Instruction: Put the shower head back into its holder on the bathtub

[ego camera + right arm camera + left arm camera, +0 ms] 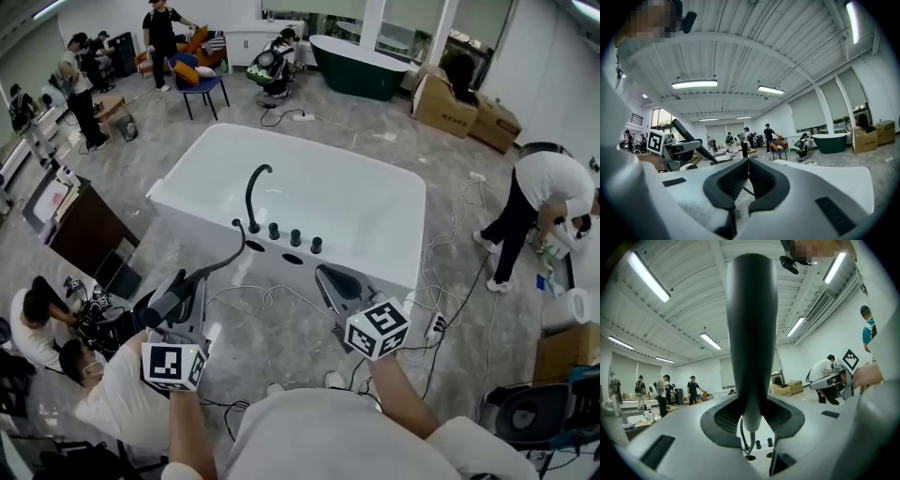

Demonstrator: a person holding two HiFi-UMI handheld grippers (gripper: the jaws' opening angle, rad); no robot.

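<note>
Left claw (pixel 183 292) is clamped on the shower head (pixel 167 305), held level just short of the tub (pixel 394 253). Right claw (pixel 330 281) is closed and empty. Best bet: line the handle up over the holder (pixel 255 247), let the hose (pixel 225 258) feed down, lower gently.

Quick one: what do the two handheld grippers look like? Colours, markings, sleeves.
The left gripper and right gripper have grey shells, dark ribbed pads inside the fingers, each carrying a white cube with black square markers. Wearer has a white short-sleeved top.
</note>
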